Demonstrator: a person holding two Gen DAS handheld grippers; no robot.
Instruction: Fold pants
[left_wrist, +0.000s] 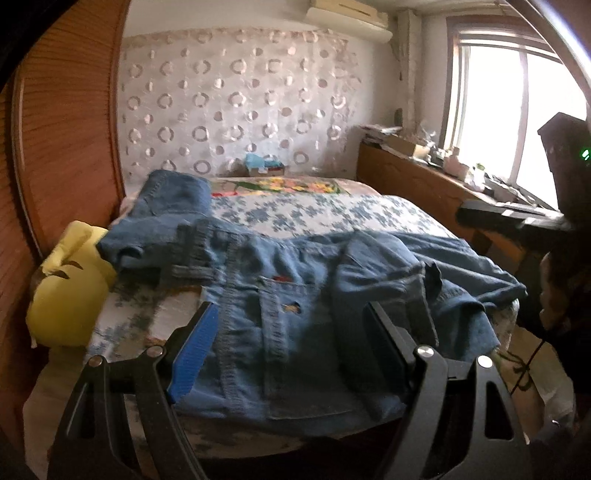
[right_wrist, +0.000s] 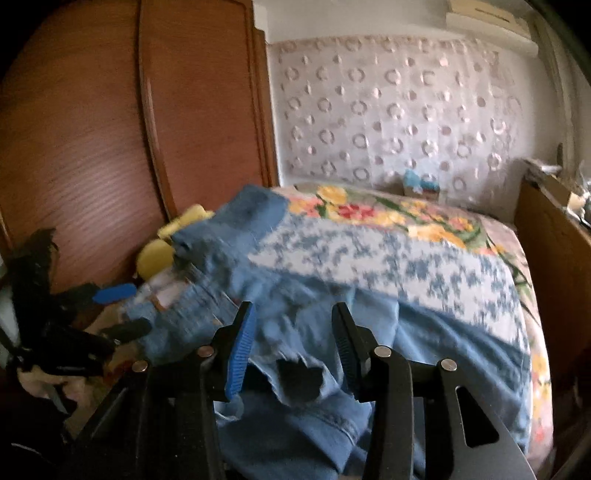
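Lying rumpled across the bed (left_wrist: 332, 214), the denim pants (left_wrist: 295, 295) fill the lower centre of both views, waistband at left. Left gripper (left_wrist: 291, 332) wide, empty, over the pocket area. Right gripper (right_wrist: 293, 332) part-open w/ nothing between pads, prob. ready to pinch the cloth for a fold.

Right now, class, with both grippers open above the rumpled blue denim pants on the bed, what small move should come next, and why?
Probably lower the right gripper onto the blue denim pants and pinch an edge: both it and the left gripper are open, gripping nothing, and the fabric lies bunched.
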